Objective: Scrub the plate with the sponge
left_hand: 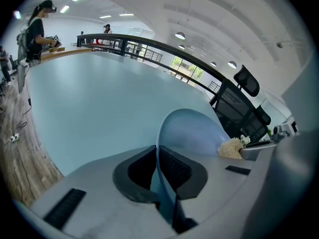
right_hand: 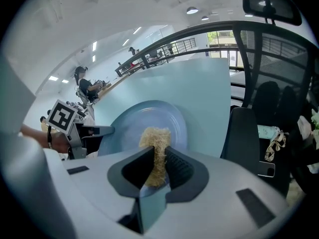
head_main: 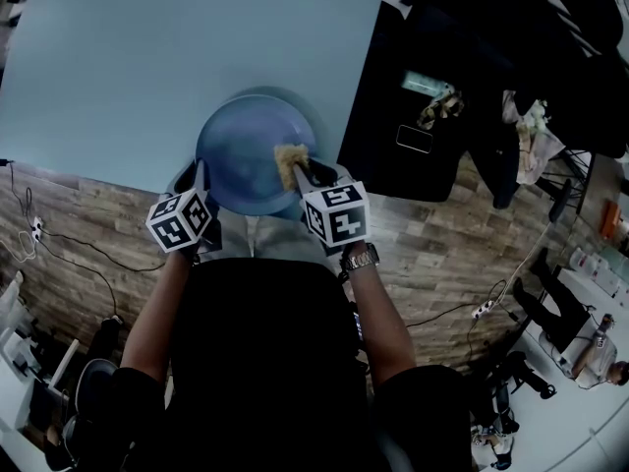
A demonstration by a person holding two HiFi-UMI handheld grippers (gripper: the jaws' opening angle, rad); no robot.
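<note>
Blue is filling the middle of the head view, where the plate (head_main: 251,150) is sitting at the near edge of the pale counter (head_main: 147,47). My left hand-held gripper (head_main: 197,177) is clamping the plate's left rim: in the left gripper view its jaws are closing on the thin blue edge (left_hand: 192,133), one dark pad on each face, and the plate is rising between them at a tilt. My right hand-held gripper (head_main: 305,173) is pinching the tan, fibrous sponge (head_main: 290,160), and the right gripper view is showing the sponge (right_hand: 155,143) squeezed between the two ribbed pads with its frayed top sticking out past them. That free end is pressing against the plate's inner face (right_hand: 144,126), towards the right side as I am looking down. From the left hand-held gripper (left_hand: 158,158) I am seeing the sponge (left_hand: 230,148) at the plate's far rim. Both marker cubes (head_main: 180,220) are pointing up at the head camera, and wooden floor (head_main: 88,234) is showing beneath my arms.
</note>
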